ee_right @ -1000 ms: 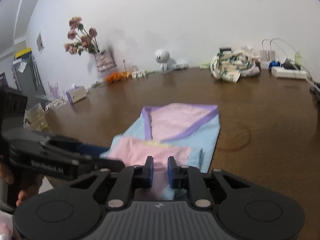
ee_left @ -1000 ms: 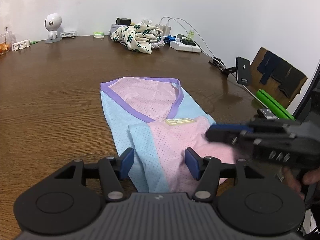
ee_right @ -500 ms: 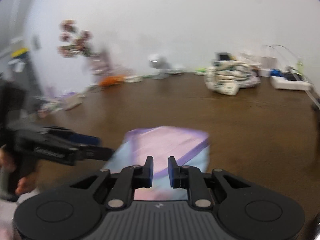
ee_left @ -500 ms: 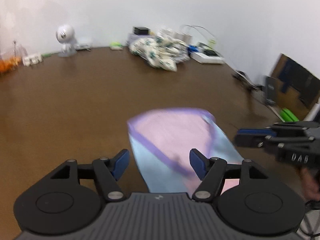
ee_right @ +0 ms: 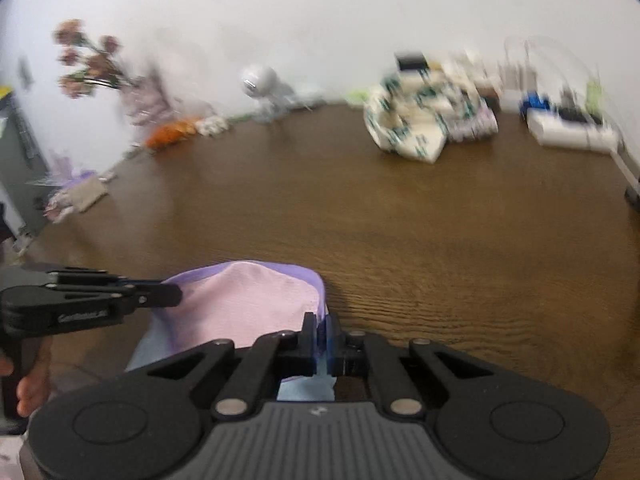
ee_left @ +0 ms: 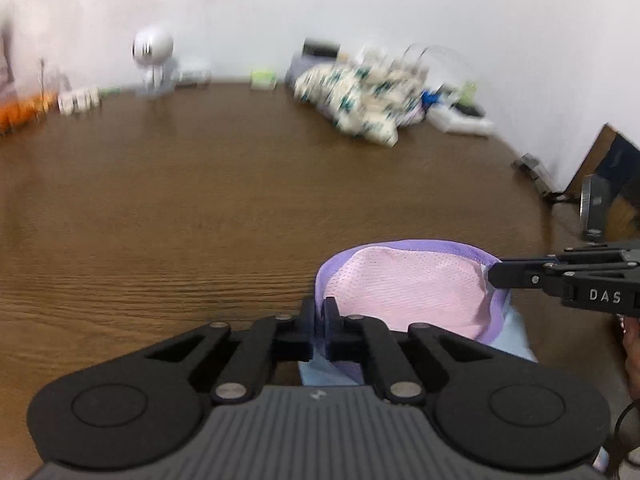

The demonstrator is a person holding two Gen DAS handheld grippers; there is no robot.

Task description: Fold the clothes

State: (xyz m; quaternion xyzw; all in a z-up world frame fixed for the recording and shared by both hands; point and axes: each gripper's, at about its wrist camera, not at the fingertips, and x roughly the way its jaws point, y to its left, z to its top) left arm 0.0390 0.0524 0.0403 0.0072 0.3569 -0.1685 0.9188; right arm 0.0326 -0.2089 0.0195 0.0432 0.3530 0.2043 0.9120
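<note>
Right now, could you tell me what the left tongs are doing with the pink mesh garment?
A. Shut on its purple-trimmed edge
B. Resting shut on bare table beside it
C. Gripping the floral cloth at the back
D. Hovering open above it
A: the left tongs are shut on the purple-trimmed edge of the pink mesh garment, with fabric pinched between the pads.

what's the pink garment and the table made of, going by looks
The pink garment looks like a light sports mesh, probably synthetic: fine rows of holes, matte, with a smooth purple trim. The table looks like dark brown wood or a wood-look veneer: grain lines and a faint sheen; which one cannot be told.
</note>
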